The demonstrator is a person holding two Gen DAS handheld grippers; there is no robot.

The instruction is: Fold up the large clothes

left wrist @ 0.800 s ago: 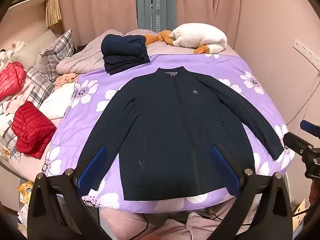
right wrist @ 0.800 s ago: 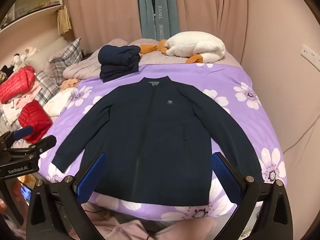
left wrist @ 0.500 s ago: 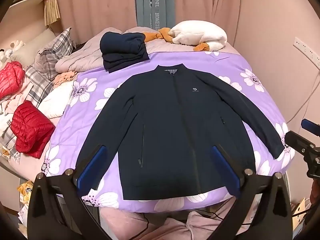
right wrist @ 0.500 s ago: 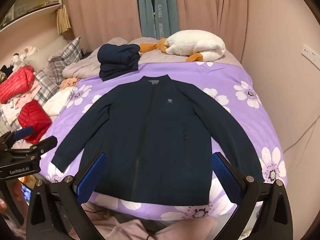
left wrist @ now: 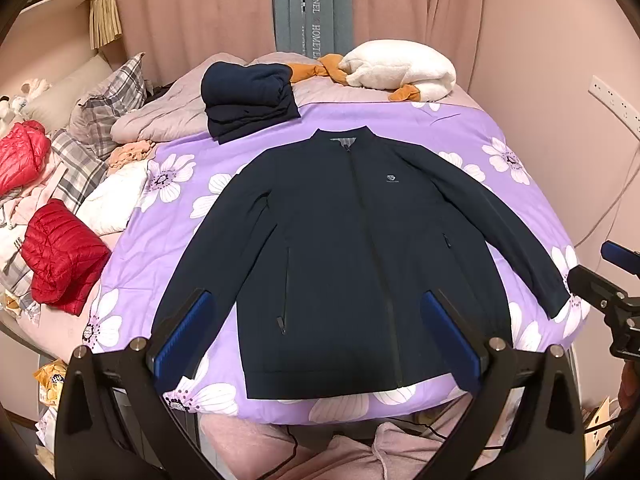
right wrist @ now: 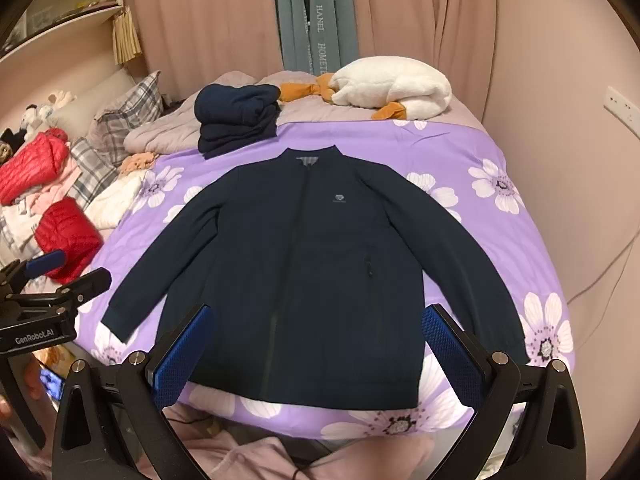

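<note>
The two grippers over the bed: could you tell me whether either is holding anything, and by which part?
Nothing is held. The left gripper and right gripper both hover with jaws wide open above the navy jacket, which lies flat and untouched.

We are looking across a bed (left wrist: 516, 128) that is wearing a purple cover with white flowers (right wrist: 460, 148). Pink curtains (left wrist: 192, 12) are hanging behind it, with a grey-blue lettered panel (right wrist: 316, 12) showing between them. A pink wall (right wrist: 568, 92) is carrying a white socket strip (left wrist: 616, 105). A shelf (right wrist: 68, 12) is sitting high on the left, above plaid pillows (left wrist: 116, 92). Warm, dim light is filling the room.
</note>
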